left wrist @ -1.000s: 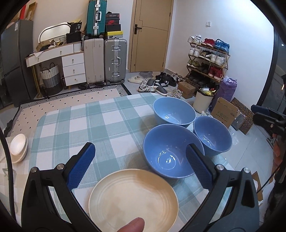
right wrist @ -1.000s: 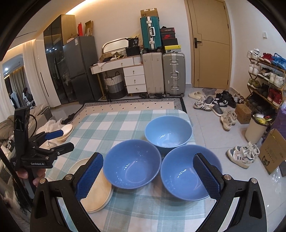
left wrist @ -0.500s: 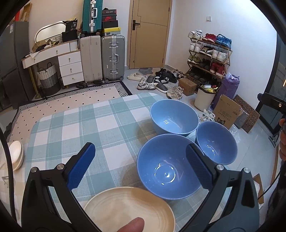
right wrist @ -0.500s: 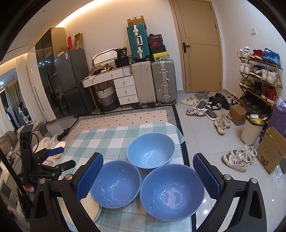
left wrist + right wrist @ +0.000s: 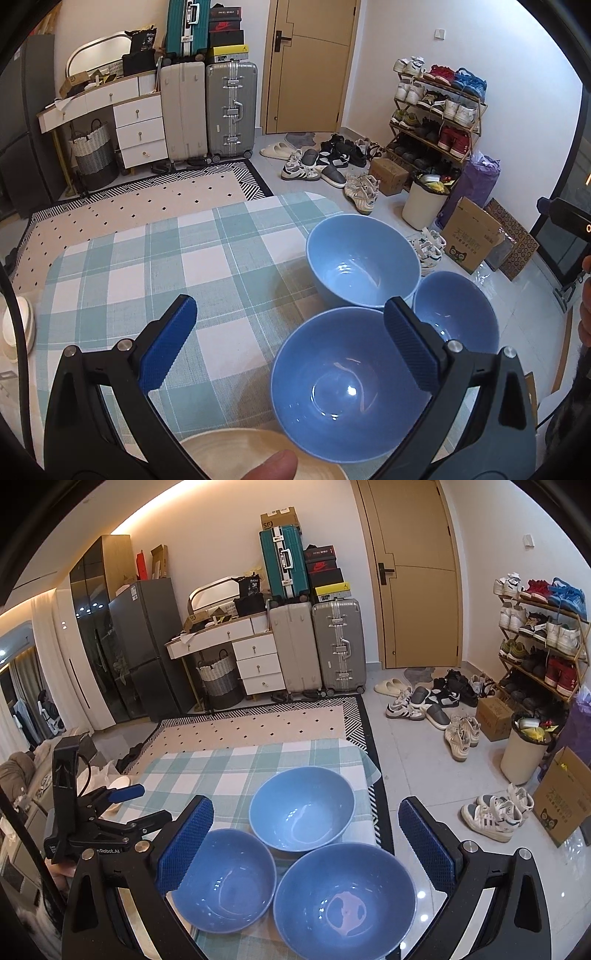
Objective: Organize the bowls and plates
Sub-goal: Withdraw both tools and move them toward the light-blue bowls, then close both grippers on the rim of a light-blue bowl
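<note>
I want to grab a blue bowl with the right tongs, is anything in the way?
Nothing visible blocks it. The right tongs are open, above the nearest bowl, with only air between.

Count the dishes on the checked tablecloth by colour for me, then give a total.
Blue bowls: 3
Cream plates: 1, only partly in the left wrist view
Total: 4

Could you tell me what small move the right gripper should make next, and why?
Probably lower the right gripper, whose jaws stand open and empty, onto the rim of the nearest blue bowl just below it. The three blue bowls sit separately on the checked tablecloth, so nesting them seems the likely start.
</note>
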### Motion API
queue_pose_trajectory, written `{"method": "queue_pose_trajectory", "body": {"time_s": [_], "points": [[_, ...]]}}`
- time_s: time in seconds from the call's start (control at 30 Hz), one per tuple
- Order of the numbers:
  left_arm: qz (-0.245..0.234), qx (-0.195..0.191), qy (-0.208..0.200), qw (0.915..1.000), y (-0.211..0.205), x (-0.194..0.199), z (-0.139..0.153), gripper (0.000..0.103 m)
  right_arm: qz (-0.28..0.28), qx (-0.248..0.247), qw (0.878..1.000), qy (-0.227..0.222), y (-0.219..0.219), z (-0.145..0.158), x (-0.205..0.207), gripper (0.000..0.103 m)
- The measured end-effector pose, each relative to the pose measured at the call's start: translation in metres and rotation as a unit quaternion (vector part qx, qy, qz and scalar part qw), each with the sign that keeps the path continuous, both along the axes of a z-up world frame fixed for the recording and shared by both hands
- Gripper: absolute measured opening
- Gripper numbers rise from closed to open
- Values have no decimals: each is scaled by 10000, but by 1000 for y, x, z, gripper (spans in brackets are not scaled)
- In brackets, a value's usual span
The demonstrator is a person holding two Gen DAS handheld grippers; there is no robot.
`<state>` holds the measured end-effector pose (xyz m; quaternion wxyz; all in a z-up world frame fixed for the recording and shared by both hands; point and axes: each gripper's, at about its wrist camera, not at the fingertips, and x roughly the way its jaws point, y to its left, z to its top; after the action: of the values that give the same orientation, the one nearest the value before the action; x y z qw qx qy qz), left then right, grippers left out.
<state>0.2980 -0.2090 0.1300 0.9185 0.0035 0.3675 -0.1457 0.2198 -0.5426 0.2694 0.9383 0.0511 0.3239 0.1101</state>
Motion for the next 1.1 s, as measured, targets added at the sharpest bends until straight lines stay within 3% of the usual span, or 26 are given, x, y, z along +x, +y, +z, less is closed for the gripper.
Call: {"method": "queue_pose_trajectory", "body": {"time_s": [0.23, 1.1], "points": [[70, -123, 170, 9998, -3, 31, -8, 101, 1, -77, 9997, 227, -3, -15, 25, 102], [-60, 55, 710, 9974, -49, 106, -67, 101, -11, -119, 9933, 1145, -8, -103, 106, 102]]}}
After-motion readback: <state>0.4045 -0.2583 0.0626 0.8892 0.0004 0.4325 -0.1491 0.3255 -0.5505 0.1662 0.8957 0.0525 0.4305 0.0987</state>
